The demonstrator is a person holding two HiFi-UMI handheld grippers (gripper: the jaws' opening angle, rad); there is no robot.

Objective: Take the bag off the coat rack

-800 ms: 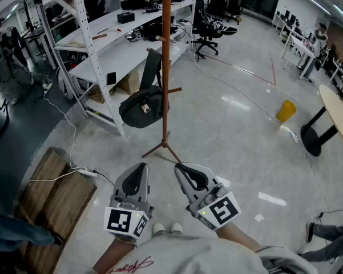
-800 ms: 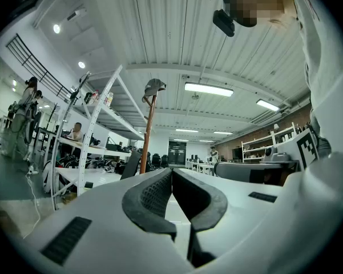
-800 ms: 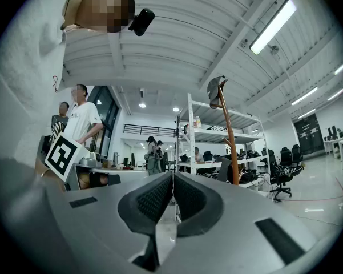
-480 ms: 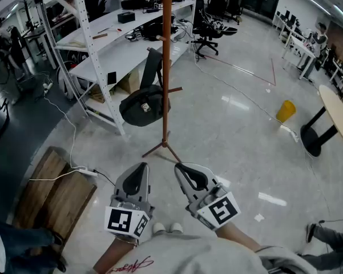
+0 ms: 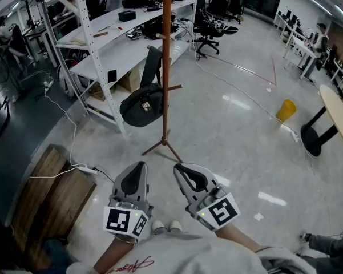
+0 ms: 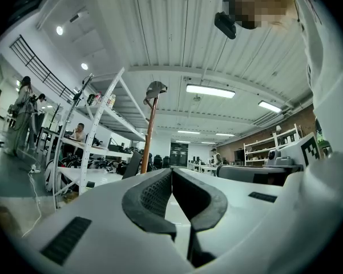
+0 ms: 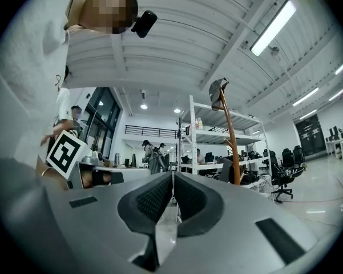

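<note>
Hanging on the top-cropped coat rack, the bag; left gripper, right gripper: fingers together, empty.

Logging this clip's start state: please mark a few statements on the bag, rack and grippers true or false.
1. The black bag hangs from the coat rack. True.
2. The left gripper grips the bag. False: its jaws are together on nothing, short of the rack.
3. The right gripper is shut and empty. True.
4. The yellow bin stands on the white shelving. False: it stands on the floor, right of the rack in the head view.
</note>
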